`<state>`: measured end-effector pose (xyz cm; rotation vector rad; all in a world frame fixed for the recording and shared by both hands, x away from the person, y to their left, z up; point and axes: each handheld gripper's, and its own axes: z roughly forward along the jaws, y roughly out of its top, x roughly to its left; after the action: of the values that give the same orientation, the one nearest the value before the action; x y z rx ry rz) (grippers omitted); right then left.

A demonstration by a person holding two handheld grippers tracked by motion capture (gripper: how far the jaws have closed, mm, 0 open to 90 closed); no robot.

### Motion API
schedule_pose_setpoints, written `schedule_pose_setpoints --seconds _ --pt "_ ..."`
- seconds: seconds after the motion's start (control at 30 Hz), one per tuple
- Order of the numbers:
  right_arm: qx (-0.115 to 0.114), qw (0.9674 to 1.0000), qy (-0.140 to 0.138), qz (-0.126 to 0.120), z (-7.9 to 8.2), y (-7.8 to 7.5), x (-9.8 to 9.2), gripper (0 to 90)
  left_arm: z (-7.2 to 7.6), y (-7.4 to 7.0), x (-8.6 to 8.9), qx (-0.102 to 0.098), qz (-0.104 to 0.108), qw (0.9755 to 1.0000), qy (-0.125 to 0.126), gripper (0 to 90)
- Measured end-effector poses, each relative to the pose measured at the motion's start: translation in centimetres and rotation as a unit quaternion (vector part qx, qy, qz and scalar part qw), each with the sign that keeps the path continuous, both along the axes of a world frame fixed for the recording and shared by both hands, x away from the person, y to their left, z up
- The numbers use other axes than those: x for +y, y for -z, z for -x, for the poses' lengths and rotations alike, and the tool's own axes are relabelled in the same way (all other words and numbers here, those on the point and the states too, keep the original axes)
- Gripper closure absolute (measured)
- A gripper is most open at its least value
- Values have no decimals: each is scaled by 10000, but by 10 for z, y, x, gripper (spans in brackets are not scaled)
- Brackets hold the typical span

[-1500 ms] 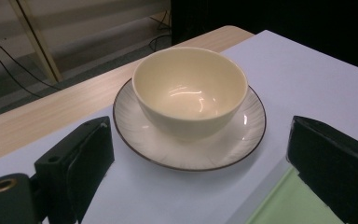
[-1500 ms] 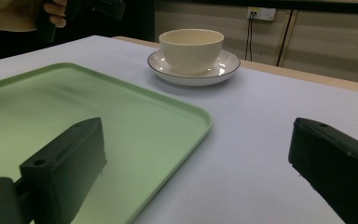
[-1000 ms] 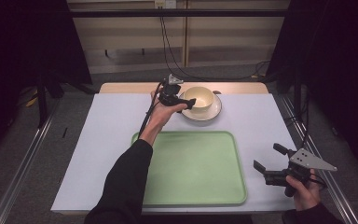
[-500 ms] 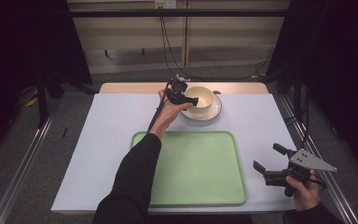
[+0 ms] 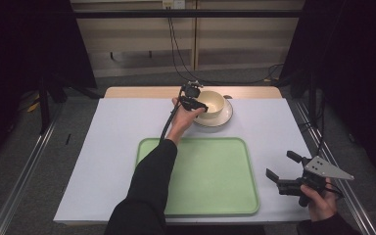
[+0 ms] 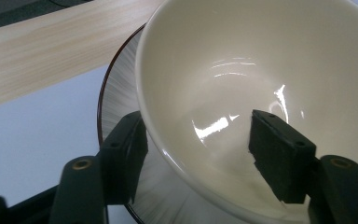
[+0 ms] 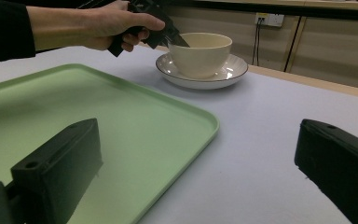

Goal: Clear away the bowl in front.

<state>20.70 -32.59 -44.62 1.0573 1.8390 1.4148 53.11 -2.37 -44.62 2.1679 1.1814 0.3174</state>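
At the high view's upper centre, the left tool (image 5: 199, 104), jaws just closing but not yet pressing, straddles the bowl's (image 5: 211, 103) rim on its saucer (image 5: 223, 118). A thin-wall pinch could tip it. The right tool (image 5: 283, 169) waits open.

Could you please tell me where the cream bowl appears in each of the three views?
High view: cream glossy bowl at the table's far edge, centre.
Left gripper view: close up, upper right, its rim between the jaws.
Right gripper view: upper centre.
Shared landmark: the white dark-rimmed saucer beneath it.
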Motion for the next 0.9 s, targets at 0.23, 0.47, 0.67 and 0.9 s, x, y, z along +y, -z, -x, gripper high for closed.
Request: schedule_pose_setpoints --seconds 0.23,0.47,0.67,0.9 --pt "7 10000 12 -31 0 0 0 3 -2 -1 1 217 56 9996 -181 515" --pt "5 10000 3 -15 0 0 0 2 -5 -2 3 464 29 9987 -186 587" --pt "20 10000 9 -25 0 0 0 2 -6 2 2 511 101 9983 -273 671" --pt "-7 10000 18 -30 0 0 -1 2 -4 6 -1 623 238 9968 -443 738"
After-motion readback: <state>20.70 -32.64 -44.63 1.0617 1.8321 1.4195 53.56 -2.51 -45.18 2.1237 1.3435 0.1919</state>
